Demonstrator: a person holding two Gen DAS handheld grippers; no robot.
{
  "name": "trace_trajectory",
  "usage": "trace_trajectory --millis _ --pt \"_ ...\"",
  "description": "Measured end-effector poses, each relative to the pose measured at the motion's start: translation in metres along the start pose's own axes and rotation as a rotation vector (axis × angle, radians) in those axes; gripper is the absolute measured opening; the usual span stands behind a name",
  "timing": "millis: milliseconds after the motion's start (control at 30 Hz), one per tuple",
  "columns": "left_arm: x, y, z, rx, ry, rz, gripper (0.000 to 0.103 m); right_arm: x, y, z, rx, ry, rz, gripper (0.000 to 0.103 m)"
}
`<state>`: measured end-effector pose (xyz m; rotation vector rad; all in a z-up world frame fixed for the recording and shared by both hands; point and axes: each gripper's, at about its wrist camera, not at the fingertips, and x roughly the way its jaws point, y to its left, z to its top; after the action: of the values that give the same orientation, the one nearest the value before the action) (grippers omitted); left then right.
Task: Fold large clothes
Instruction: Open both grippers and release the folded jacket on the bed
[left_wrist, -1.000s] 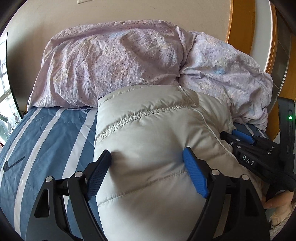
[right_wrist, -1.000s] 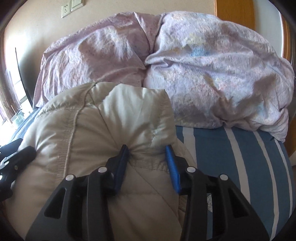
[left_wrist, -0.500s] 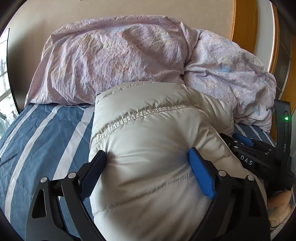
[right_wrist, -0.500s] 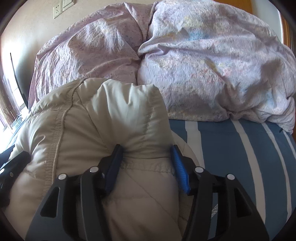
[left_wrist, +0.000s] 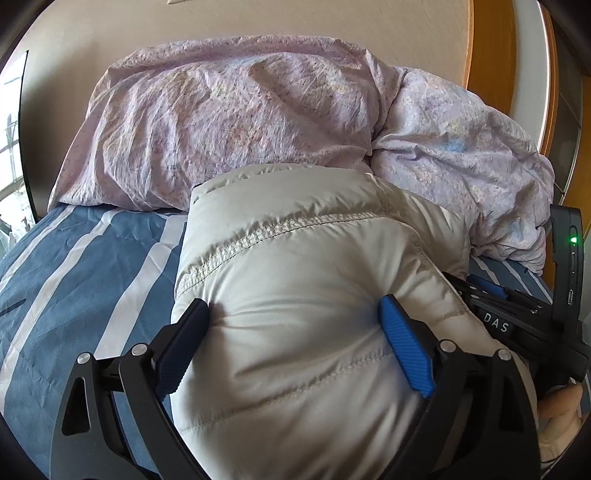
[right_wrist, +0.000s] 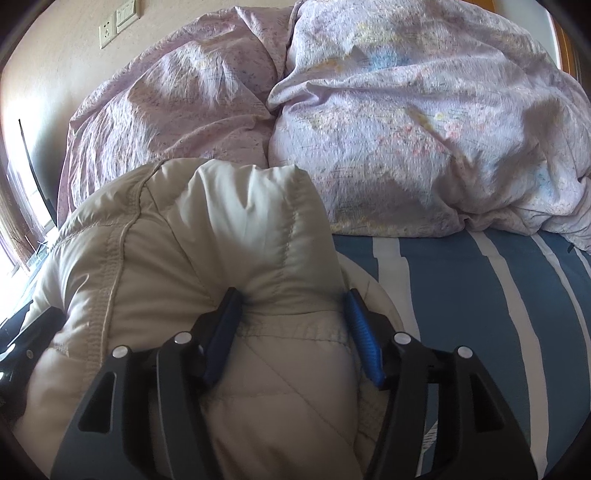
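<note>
Angling downward, both hand-held grippers (left_wrist: 295, 328) (right_wrist: 291, 325) straddle the puffy jacket (left_wrist: 295, 258).

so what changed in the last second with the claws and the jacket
Both claws have just been opening around the jacket. The left claw spread wider across its bulk, and the right claw loosened on the pinched fold, though its pads still touch the fabric. The jacket settled slightly lower on the bed. The duvet stayed put.
</note>
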<state>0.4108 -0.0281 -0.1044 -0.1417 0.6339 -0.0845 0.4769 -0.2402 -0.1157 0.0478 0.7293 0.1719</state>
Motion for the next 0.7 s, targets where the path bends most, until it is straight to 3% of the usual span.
trace_trajectory --millis 133,400,700 --pt "-0.008 -0.003 0.000 0.012 -0.016 0.031 0.094 -0.006 0.000 0.001 0.000 -0.003 -0.021 0.062" --pt "-0.040 0.006 0.002 -0.022 0.012 0.012 0.102 -0.055 -0.016 0.000 0.079 -0.013 -0.032 0.071" --pt "-0.079 0.005 -0.003 0.005 0.048 0.012 0.102 -0.101 -0.018 -0.019 0.083 -0.024 -0.087 0.088"
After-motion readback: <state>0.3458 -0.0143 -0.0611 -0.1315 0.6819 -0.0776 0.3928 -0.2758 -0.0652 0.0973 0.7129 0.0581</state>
